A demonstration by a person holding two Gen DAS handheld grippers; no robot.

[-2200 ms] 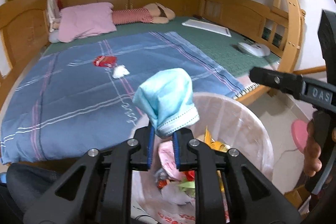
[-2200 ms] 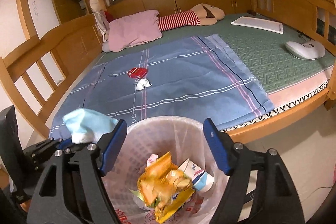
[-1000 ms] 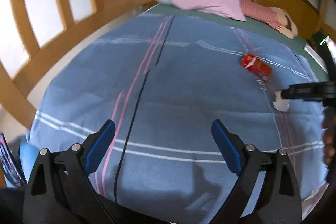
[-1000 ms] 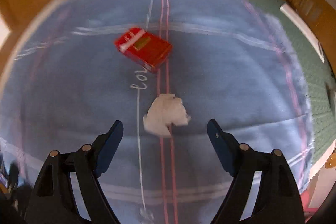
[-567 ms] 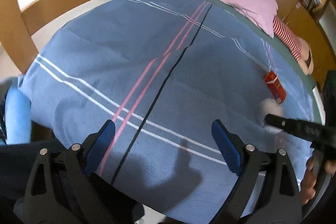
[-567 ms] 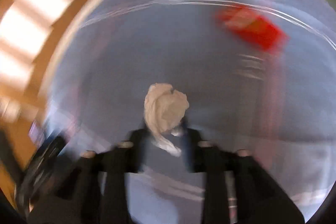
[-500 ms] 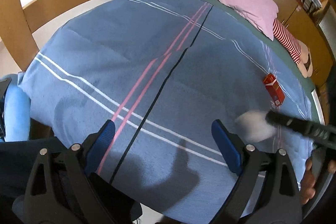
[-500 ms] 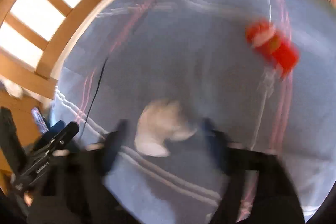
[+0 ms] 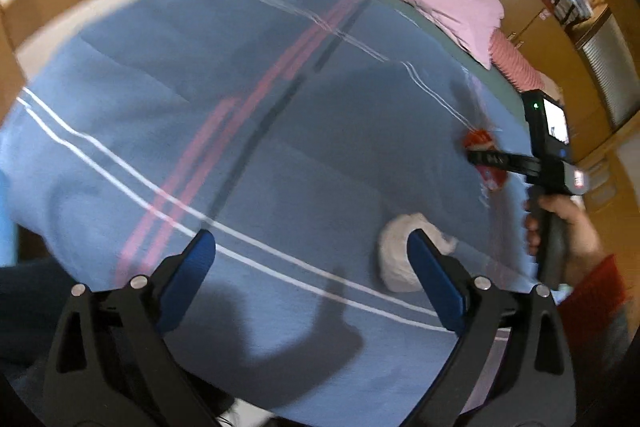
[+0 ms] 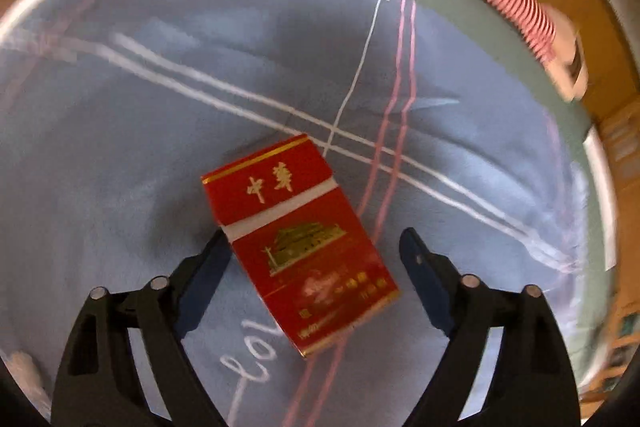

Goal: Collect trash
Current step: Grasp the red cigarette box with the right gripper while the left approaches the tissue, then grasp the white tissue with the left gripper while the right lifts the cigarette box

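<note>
— Blue striped bedding is spread beneath both tools. Where is the red cigarette pack seen?

— It is seen lying flat between the wide-spread fingers of the right gripper, nothing being clamped. Its long axis is tilted, the lid end pointing away and slightly left.

— And the left gripper?

— It is likewise held wide apart and empty. A crumpled white tissue is partly hidden behind its right finger.
</note>
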